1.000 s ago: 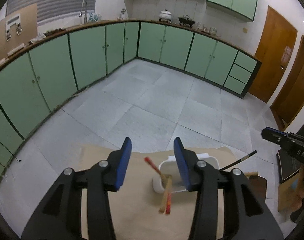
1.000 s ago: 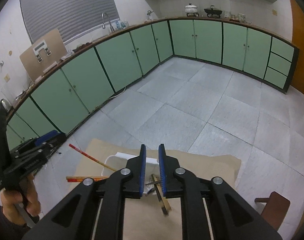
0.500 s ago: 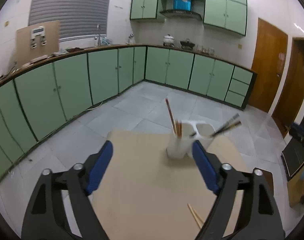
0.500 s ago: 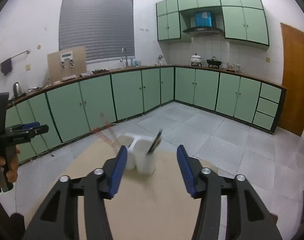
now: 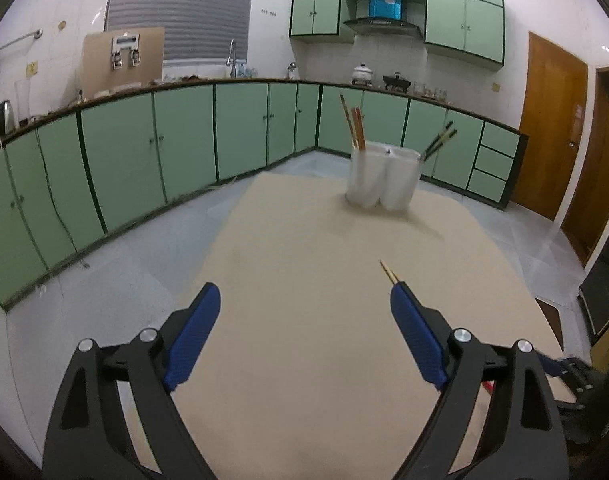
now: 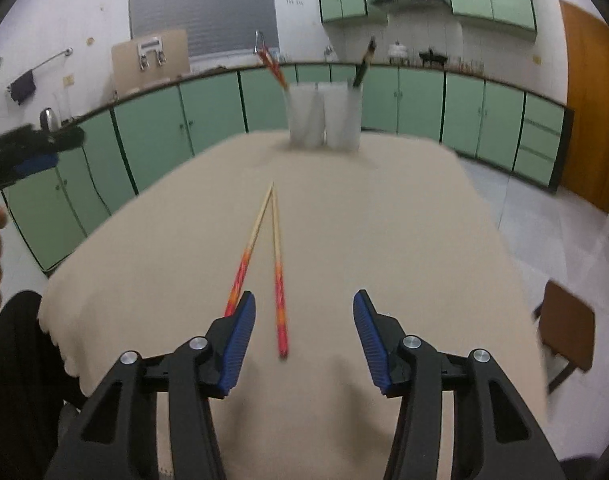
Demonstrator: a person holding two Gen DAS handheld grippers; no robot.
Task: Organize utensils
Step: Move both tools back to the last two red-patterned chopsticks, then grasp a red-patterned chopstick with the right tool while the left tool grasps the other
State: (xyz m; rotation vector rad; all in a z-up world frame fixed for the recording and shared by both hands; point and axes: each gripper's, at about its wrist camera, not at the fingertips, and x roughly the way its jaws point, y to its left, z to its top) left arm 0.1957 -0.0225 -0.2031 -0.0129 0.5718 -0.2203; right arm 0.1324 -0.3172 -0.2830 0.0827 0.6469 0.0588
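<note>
Beige cloth covers the desk [image 6: 404, 240], and on it, just ahead of the right claw [image 6: 300, 322], lies a pair of chopsticks [image 6: 277, 256] with red-orange handles and pale tips, their tips nearly meeting at the far end and their handles fanned apart toward the claw. One handle end runs behind the claw's left finger; the other rests in the gap between the jaws, nearer the left one. Those jaws stand spread with nothing pinched, after a slight closing move in the last instant. The left claw [image 5: 304, 306] has just been opening and is spread wide over bare cloth, holding nothing; only the pale chopstick tips peek out past its right finger. Far ahead of both claws, at the back of the desk, stands the white two-cup holder [image 6: 324, 114], one cup already carrying red-patterned chopsticks [image 6: 274, 68] and the other dark ones [image 6: 363, 65]. The step in hand looks like the reach for the last loose pair. Next, I judge, the right claw needs to drop lower and centre over both handles so they are gathered together, then pinch, lift, and carry them to the cup holding the matching red pair.
</note>
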